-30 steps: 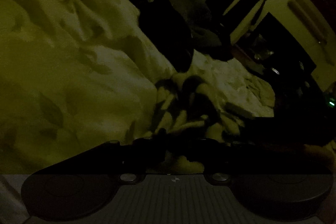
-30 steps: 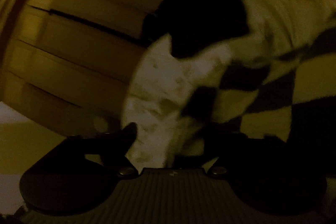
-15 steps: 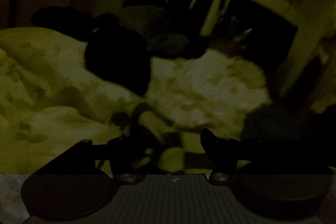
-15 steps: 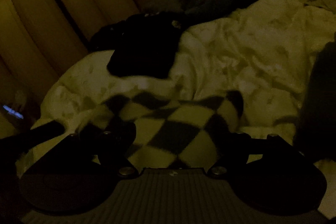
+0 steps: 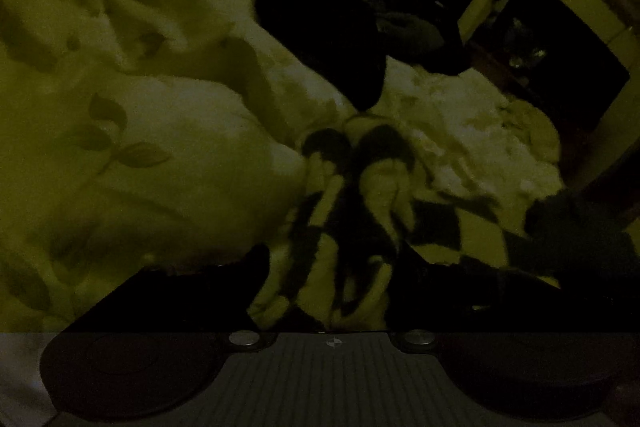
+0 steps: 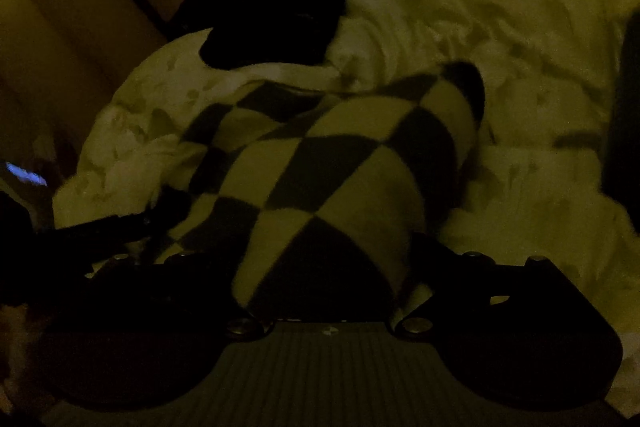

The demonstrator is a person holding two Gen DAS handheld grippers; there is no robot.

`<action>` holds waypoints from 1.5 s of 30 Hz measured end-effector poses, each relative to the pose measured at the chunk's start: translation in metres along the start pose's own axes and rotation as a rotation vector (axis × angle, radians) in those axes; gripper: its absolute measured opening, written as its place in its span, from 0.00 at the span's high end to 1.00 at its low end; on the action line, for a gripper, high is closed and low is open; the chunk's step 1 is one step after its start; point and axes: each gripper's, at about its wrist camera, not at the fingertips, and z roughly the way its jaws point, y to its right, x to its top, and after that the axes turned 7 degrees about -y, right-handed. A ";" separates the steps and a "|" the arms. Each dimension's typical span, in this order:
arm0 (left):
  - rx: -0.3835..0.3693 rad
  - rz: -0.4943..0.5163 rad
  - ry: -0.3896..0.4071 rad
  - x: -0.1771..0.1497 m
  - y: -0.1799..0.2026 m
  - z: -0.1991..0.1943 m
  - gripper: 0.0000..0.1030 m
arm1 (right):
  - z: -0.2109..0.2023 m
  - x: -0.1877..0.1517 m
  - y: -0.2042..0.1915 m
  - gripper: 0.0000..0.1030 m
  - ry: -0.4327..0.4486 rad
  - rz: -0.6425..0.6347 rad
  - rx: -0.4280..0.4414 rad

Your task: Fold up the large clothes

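The room is very dim. A checkered dark-and-light garment (image 5: 360, 195) lies bunched on a bed; in the right wrist view it (image 6: 320, 179) spreads out flatter. My left gripper (image 5: 334, 259) has its fingers wide apart with bunched checkered cloth between them. My right gripper (image 6: 328, 259) also has its fingers apart, and the checkered cloth drapes over and between them. Whether either gripper pinches the cloth is hidden by the dark. The other gripper shows as a dark shape at the right of the left wrist view (image 5: 576, 227).
A pale leaf-print duvet (image 5: 140, 107) covers the bed, also seen in the right wrist view (image 6: 520, 47). A black garment (image 5: 328, 39) lies on it further back (image 6: 276, 19). A panelled wall or wardrobe (image 6: 80, 7) stands left. Dark furniture (image 5: 552, 59) stands beyond the bed.
Both grippers have come down closer to the bed. The checkered garment has moved nearer and now lies between the fingers of each. The left view has swung back towards the duvet.
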 end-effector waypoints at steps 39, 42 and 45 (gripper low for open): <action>-0.075 0.087 0.281 0.005 0.019 -0.108 0.15 | -0.064 0.008 -0.099 0.50 0.366 -0.311 0.292; 0.039 0.114 0.440 0.009 0.013 -0.169 0.15 | -0.069 0.028 -0.137 0.50 0.382 -0.366 0.416; 0.173 0.107 0.527 0.006 0.002 -0.198 0.12 | -0.049 0.052 -0.161 0.49 0.338 -0.357 0.552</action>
